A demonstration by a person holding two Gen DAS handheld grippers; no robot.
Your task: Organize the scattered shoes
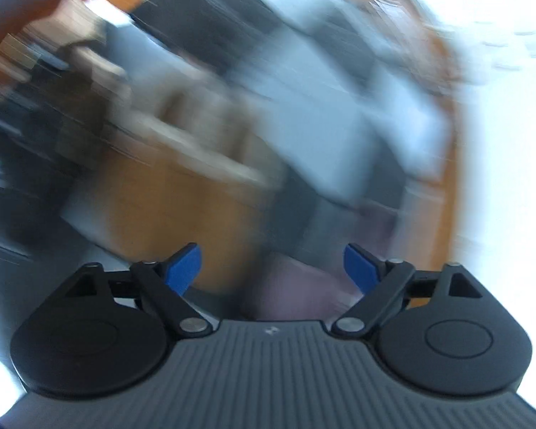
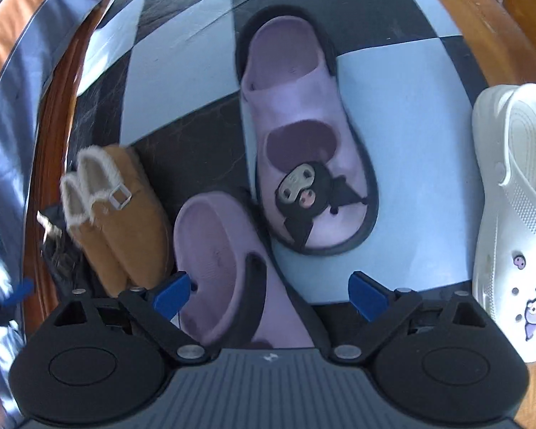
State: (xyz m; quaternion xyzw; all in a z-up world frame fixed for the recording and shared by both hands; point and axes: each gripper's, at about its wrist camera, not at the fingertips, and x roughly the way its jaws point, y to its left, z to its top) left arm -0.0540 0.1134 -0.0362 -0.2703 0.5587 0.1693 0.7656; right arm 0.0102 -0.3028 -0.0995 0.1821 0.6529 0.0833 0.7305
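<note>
Fingers (image 2: 171, 295) of right gripper (image 2: 269, 295): apart, empty, straddling near lilac slipper (image 2: 221, 268); its long axis runs forward-left. Left gripper (image 1: 272, 268): apart, empty.

left view motion-blurred, glaring; right view sharp.

— Left gripper (image 1: 271, 268): grey ribbed body, two round black discs either side, black link arms on silver pivot screws.

— Fingers (image 1: 184, 268) blue, flat and angled, on black brackets with triangular cut-outs. Small pale mark at centre of the ribbed body.

— Right gripper (image 2: 269, 291): same build. Same blue fingers (image 2: 171, 295), same silver screws, same black discs with faint round insets.
</note>
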